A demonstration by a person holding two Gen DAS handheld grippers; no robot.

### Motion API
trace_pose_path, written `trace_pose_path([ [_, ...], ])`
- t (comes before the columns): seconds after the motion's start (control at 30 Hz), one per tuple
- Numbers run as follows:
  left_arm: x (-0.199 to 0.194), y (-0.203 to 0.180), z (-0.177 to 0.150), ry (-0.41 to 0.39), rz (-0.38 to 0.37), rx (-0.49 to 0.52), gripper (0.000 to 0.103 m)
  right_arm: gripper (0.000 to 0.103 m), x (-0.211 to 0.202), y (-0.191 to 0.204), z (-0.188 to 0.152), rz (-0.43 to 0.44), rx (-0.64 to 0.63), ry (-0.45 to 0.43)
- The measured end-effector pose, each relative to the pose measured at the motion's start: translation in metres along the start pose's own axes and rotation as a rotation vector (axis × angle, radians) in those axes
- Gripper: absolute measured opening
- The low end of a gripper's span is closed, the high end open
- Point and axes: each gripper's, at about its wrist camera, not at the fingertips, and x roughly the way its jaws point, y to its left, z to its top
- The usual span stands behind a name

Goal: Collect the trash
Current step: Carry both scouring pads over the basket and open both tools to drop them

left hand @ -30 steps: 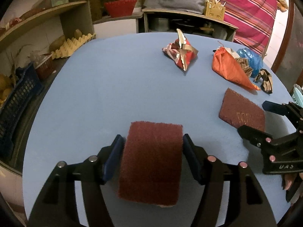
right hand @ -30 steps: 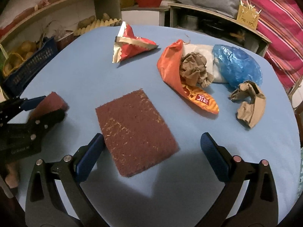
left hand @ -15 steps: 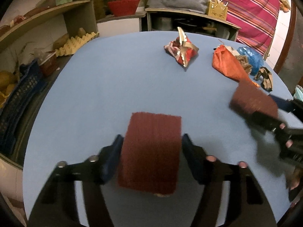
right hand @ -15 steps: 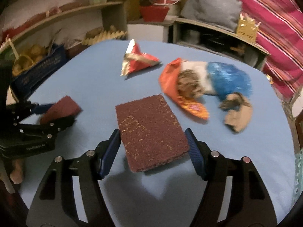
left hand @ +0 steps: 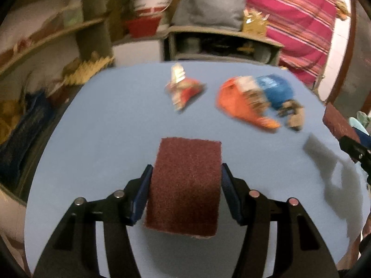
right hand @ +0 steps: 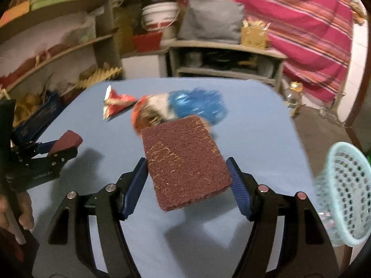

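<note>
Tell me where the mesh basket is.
In the right wrist view, the pale green mesh basket sits at the far right, off the blue table's right edge.

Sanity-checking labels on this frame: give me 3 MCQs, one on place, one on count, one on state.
1. Where is the teal mesh basket?
A. off the table's right edge
B. at the table's centre
C. on the shelf

2. How many maroon scouring pads are in view?
A. one
B. two
C. three

3. What is the state of the right gripper?
A. open and empty
B. shut on a pad held above the table
C. pressing a pad flat on the table

Key: 1 A, the basket sits past the blue table at the right. 2 B, the left gripper clamps one pad and the right gripper clamps the other pad. 3 B, its pad is lifted, with a shadow beneath.
</note>
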Motion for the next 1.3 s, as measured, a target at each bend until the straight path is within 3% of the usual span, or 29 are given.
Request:
trace_pose_path([
  [0.4, -0.048, -0.159, 0.055, -0.141, -0.157, 0.116, 0.058, 0.068, -0.097, -0.143, -0.010, -0.187, 0.140, -0.077],
  [0.73, -0.056, -0.281, 0.080, -0.195, -0.255, 0.219, 0.058, 0.068, -0.125, -0.232, -0.028, -0.263, 0.203, -0.066],
  [1.2, -0.032, -0.358, 0.081, -0.179, -0.320, 0.289, 0.058, 0.070, -0.097, -0.294, -0.033, -0.272, 0.260, -0.007],
  [1.23, -0.028, -0.361, 0.083, -0.167, -0.327, 0.286, 0.058, 0.072, -0.096, -0.295, -0.033, -0.269, 0.265, -0.007],
  [1.3, -0.025, -0.364, 0.083, -0.157, -0.333, 0.280, 0.058, 0.085, -0.095, -0.299, -0.033, -0.268, 0.277, -0.018],
])
